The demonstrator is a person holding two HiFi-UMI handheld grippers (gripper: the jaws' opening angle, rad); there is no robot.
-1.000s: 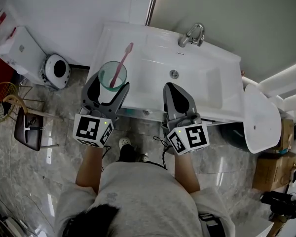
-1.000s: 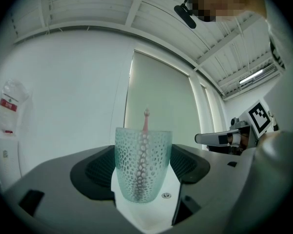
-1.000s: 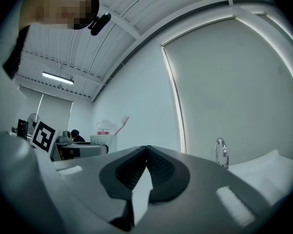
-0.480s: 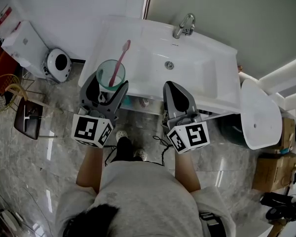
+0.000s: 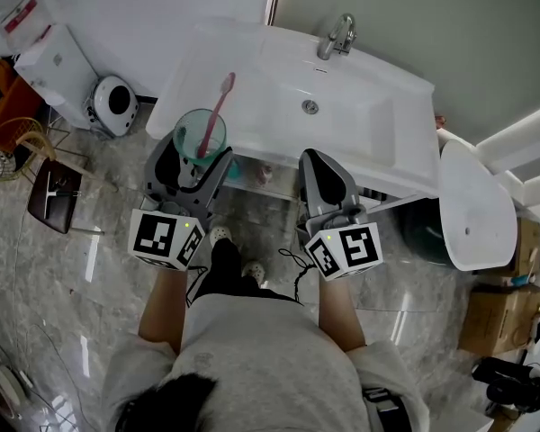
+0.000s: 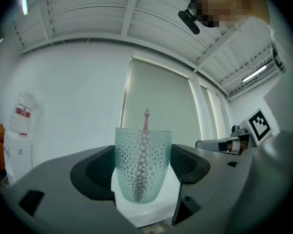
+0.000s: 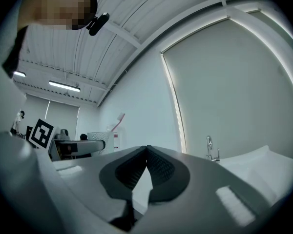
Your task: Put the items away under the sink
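Cup: a teal dimpled cup is clamped by its sides between the fingers of the left gripper, upright, at the front left corner of the white sink counter.
Toothbrush: a pink toothbrush stands loose inside the cup, leaning up and away toward the wall.
Right side: the right gripper hangs just beside the counter's front edge with its fingers pressed together on nothing.
Destination: the space under the sink shows only as a thin strip below the counter's front edge; what room it has cannot be told.
Risk, spill: lowering the cup means bending down over the stone floor, and any tilt of the left gripper likely sends the unsecured toothbrush sliding out.
Risk, knock: the brush rises well above the rim, so it could catch the underside of the counter as the cup goes in and tip the cup.
Risk, slip: the hold is on smooth, tapering walls; a bump may let the cup drop.
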